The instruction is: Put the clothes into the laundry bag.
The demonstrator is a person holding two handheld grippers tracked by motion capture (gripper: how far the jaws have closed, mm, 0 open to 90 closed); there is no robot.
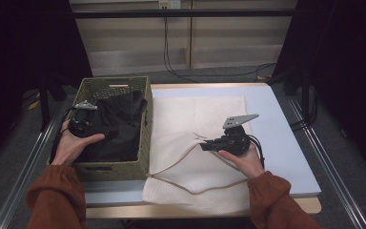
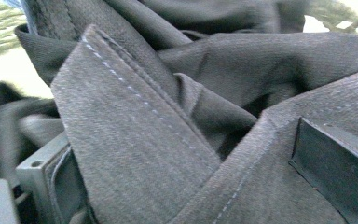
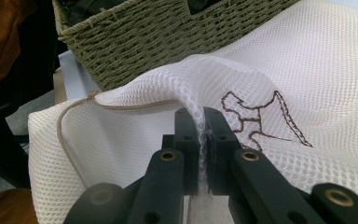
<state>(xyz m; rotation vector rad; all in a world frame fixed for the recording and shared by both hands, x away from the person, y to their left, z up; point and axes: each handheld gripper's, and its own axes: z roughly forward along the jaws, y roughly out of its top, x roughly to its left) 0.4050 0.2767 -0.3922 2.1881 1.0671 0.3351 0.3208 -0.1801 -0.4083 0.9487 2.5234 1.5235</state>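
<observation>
The right gripper [image 3: 202, 116] is clamped on a raised fold of the white mesh laundry bag [image 3: 307, 70] spread on the table [image 1: 276, 119]. The left gripper [image 1: 82, 121] is spread wide, with dark folded cloth [image 2: 135, 140] between its jaws, inside the olive woven basket [image 1: 145, 138] beside the bag.

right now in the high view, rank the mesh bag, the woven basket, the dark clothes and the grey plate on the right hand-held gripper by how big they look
1. white mesh bag, covers the most area
2. woven basket
3. dark clothes, lying inside the basket
4. grey plate on the right hand-held gripper, smallest by far
</observation>
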